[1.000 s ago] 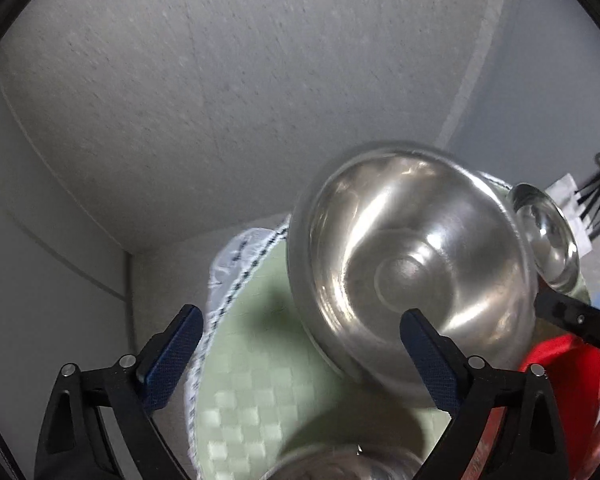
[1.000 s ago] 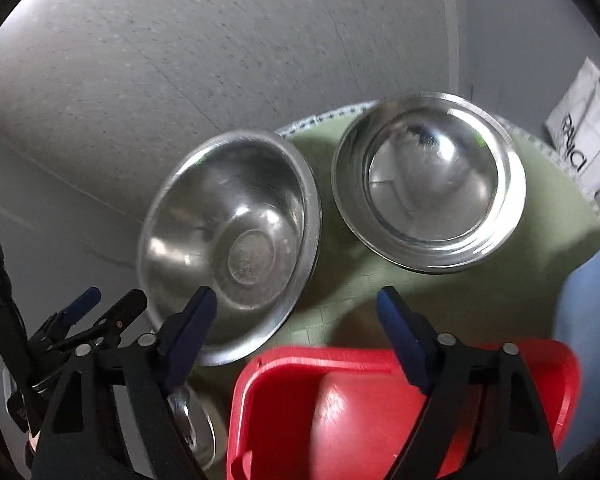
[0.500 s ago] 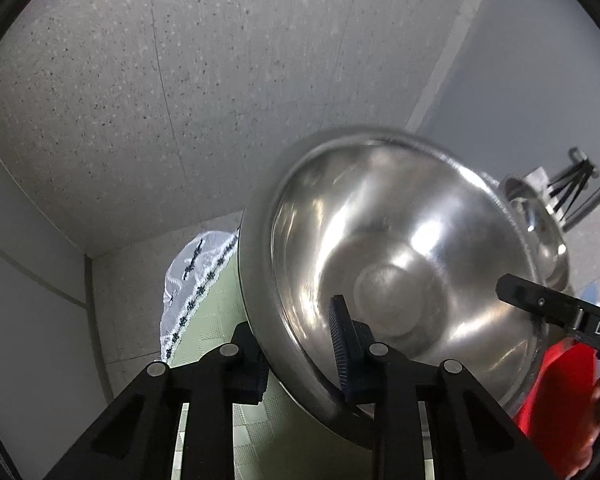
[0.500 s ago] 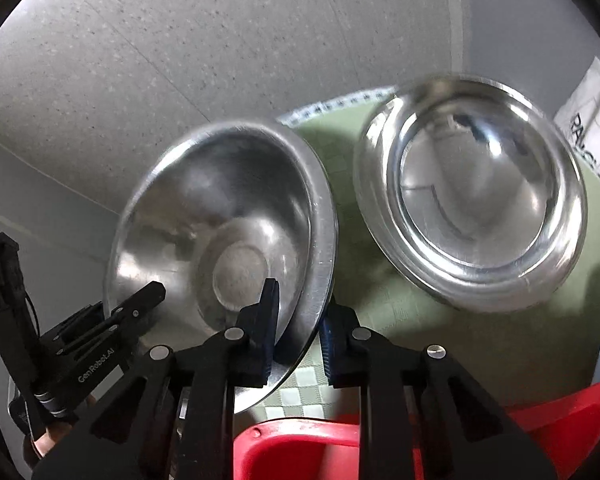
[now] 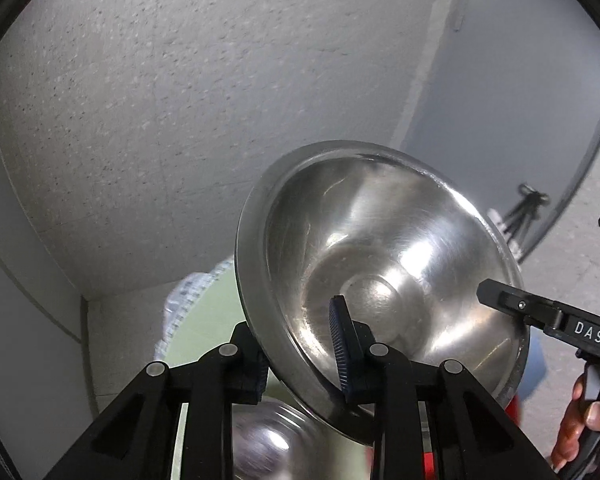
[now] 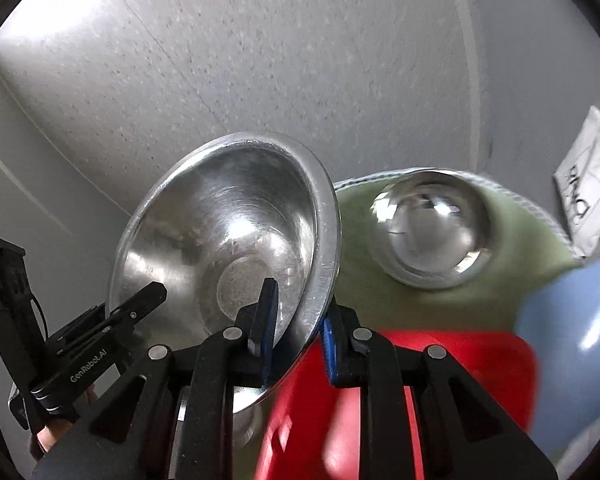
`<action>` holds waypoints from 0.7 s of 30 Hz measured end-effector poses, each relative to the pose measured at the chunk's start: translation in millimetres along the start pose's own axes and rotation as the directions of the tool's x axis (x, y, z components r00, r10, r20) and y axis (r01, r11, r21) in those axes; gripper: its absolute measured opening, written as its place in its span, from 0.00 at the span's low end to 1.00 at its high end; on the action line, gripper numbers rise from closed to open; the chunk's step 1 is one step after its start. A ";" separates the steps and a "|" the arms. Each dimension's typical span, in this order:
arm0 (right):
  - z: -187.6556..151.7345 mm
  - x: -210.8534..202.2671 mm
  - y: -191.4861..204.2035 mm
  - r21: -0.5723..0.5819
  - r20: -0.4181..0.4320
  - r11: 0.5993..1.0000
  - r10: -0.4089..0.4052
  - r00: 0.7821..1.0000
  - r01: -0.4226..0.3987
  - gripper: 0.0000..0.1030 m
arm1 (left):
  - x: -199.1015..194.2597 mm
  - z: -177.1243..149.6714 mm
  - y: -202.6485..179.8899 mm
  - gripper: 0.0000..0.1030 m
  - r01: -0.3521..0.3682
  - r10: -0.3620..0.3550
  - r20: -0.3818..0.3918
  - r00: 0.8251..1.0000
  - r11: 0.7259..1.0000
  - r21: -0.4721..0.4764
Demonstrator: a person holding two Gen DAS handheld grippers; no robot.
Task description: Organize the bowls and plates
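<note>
Round worktop [image 6: 356, 264] wears a pale green checked cloth with a white lace edge. Sitting on it: a shallow steel dish [image 6: 432, 228], a red tray [image 6: 460, 364] and something blue [image 6: 572, 340].

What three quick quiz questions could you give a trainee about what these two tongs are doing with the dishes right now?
1. True or false: both tongs grip the rim of the same steel bowl.
2. Multiple choice: the second steel bowl rests on A) the red tray, B) the green mat, C) the floor.
3. Fill in: beside the red tray lies a ____-coloured dish.

Key: 1 true: left tongs and right tongs clamp opposite sides. 2 B. 3 blue.
</note>
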State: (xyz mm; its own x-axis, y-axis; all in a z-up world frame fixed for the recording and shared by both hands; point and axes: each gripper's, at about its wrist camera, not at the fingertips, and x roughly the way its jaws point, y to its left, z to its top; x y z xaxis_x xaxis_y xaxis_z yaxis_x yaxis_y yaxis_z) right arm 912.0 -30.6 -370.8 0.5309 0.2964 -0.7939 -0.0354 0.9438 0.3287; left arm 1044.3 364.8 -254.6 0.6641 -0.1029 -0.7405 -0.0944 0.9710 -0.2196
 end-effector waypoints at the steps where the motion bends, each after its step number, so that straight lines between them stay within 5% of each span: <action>1: -4.2 -9.0 -2.2 -0.005 0.010 1.000 -0.006 1.000 0.006 0.19 | -6.1 -6.5 -0.8 0.23 0.017 -0.017 0.000 1.000 1.000 0.001; 9: -74.2 -70.4 -62.7 0.041 -0.005 0.997 -0.068 0.998 0.068 0.20 | 11.7 -85.2 -26.3 0.24 0.071 -0.063 -0.102 0.993 0.994 0.079; 21: -125.1 -52.7 -106.3 0.078 -0.110 0.989 -0.120 0.987 0.129 0.25 | 88.4 -152.7 -1.1 0.25 0.036 -0.009 -0.236 0.972 0.993 0.112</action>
State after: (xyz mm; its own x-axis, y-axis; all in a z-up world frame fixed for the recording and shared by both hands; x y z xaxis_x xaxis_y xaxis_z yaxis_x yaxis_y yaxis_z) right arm 782.0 -128.3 -427.9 0.4347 0.1951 -0.8792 0.0997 0.9598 0.2623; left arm 989.9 321.7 -416.8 0.4707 -0.1598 -0.8677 0.0134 0.9847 -0.1740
